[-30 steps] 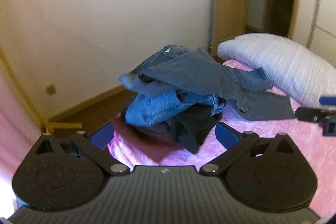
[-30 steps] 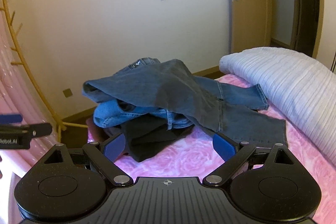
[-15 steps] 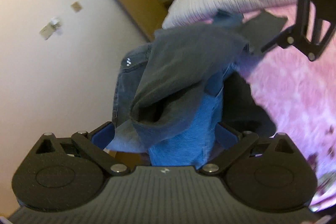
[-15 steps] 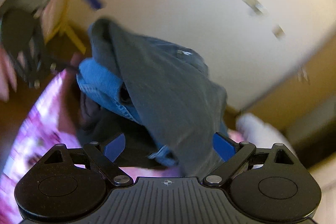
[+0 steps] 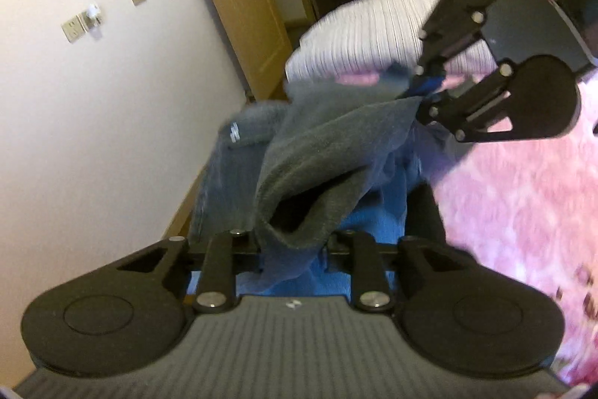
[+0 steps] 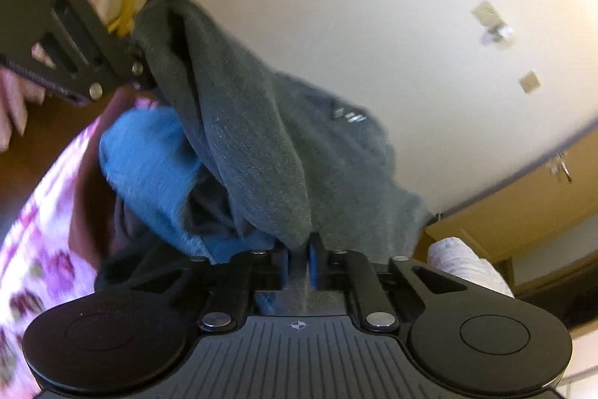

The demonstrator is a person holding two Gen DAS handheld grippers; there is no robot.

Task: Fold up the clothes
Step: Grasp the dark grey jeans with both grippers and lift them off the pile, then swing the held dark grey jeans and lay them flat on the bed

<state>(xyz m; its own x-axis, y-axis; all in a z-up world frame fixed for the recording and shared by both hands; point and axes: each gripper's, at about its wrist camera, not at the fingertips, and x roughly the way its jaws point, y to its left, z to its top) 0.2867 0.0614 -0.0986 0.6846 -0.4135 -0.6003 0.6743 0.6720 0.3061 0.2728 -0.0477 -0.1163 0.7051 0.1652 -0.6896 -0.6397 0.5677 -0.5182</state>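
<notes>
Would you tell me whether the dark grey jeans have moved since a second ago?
Yes. The dark grey jeans now hang pinched between the left gripper and right gripper, lifted off the pink bedspread.

Right claw (image 6: 298, 264) pinched tight on grey jeans (image 6: 258, 144), blue pads almost touching. Left claw (image 6: 140, 25) up in the top left corner, biting the other end of the same jeans. Blue jeans (image 6: 149, 159) bunched underneath, on a pink flowery bed (image 6: 33, 238). White pillow (image 6: 459, 258) low on the right. Cream wall (image 6: 373, 6) behind.
</notes>
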